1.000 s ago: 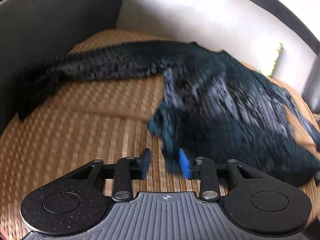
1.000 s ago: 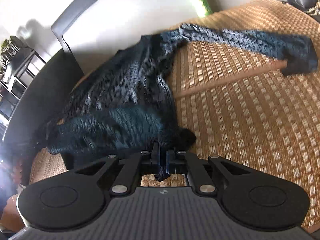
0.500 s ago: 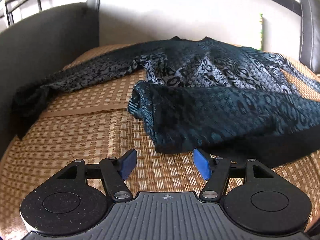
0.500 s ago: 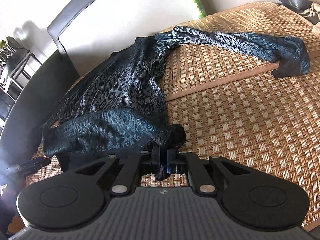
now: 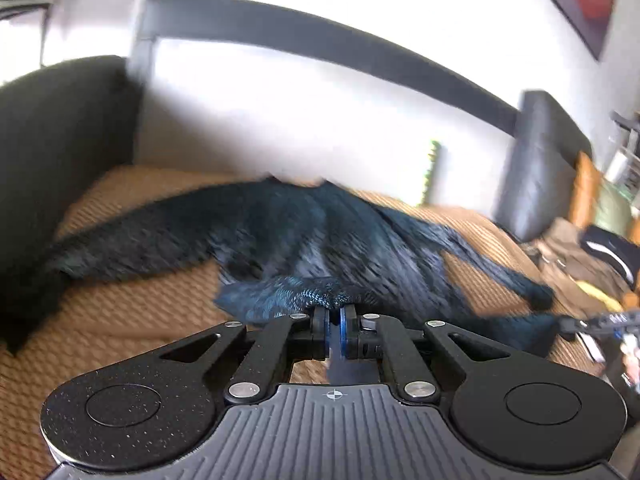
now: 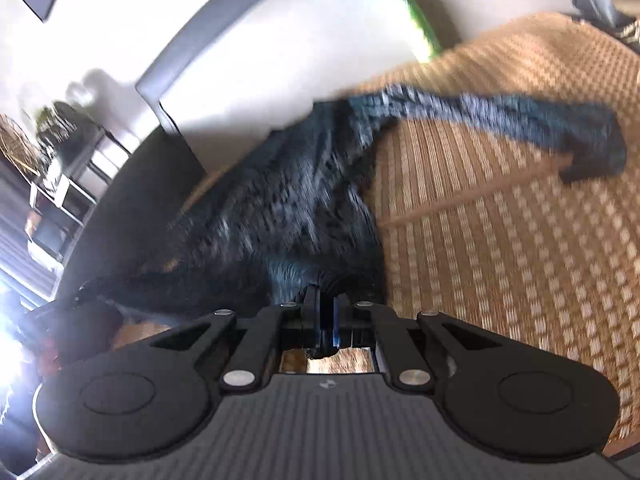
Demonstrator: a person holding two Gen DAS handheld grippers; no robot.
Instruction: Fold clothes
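Both pinch the hem: left gripper (image 5: 335, 314) jaws just closed on the sweater (image 5: 320, 240), right gripper (image 6: 327, 312) clamped. Limp, light knit; sags, so keep hem corners.

Right tongs (image 6: 325, 322) pinched on hem of dark patterned garment (image 6: 288, 208); garment drapes over woven mat (image 6: 500, 260), sleeve trailing across mat.

One dark patterned garment (image 5: 320, 240) with two sleeves, on one woven mat (image 5: 140, 312). Two grippers: left gripper (image 5: 335, 320), right gripper (image 6: 326, 316). One green-edged roll (image 6: 408, 16) against the wall.
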